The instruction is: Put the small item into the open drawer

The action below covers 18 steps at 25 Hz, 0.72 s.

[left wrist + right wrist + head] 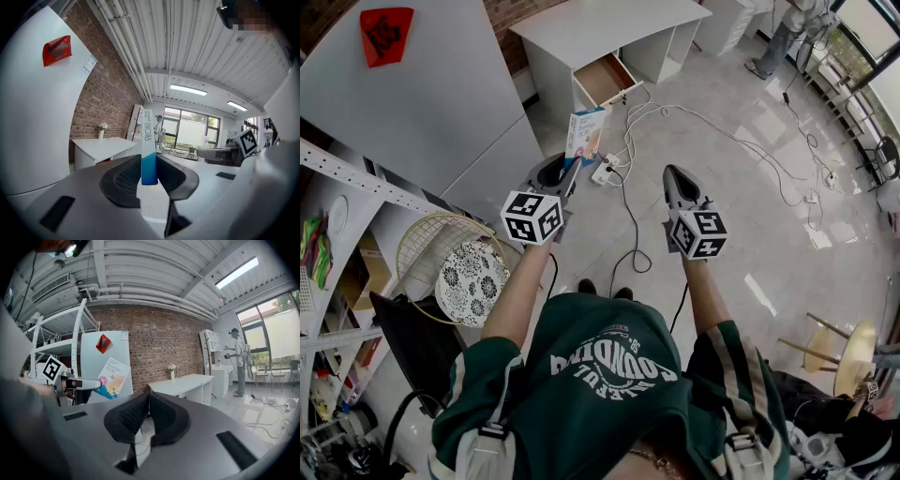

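My left gripper [573, 167] is shut on a small flat box [586, 133], white with a blue lower end, held upright in the air. In the left gripper view the box [148, 145] stands edge-on, pinched between the two dark pads. In the right gripper view the box [110, 377] shows its printed face at the left. My right gripper [676, 178] is shut with nothing between its pads, level with the left one and to its right. Ahead stands a white desk [609, 26] whose wooden drawer [605, 79] is pulled open.
A power strip [605, 172] and several cables [694, 117] lie on the pale floor between me and the desk. A grey cabinet [441, 94] and white shelving [337, 187] stand at the left. A person [787, 33] stands far off at the top right.
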Available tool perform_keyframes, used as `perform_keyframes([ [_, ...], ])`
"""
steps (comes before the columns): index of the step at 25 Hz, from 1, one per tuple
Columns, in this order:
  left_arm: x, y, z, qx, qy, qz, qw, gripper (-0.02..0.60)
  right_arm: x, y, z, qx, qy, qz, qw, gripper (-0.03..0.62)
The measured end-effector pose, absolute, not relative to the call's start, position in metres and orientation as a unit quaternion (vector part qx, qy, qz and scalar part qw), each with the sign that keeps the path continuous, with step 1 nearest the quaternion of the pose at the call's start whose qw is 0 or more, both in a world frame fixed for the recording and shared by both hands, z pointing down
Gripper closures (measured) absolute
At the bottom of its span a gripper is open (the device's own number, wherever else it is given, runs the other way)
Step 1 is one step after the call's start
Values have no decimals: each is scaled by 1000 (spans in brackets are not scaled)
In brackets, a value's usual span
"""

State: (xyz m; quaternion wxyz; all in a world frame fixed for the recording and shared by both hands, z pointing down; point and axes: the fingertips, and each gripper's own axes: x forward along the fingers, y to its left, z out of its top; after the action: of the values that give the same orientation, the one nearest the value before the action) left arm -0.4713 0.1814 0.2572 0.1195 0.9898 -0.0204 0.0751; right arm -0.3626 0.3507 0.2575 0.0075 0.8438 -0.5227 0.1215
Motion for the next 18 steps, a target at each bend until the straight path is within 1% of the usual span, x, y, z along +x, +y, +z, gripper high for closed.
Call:
perform_keyframes([
  [18, -477, 171, 259, 989, -18, 74, 127, 477, -377, 337, 254, 840, -529, 124, 9, 569],
])
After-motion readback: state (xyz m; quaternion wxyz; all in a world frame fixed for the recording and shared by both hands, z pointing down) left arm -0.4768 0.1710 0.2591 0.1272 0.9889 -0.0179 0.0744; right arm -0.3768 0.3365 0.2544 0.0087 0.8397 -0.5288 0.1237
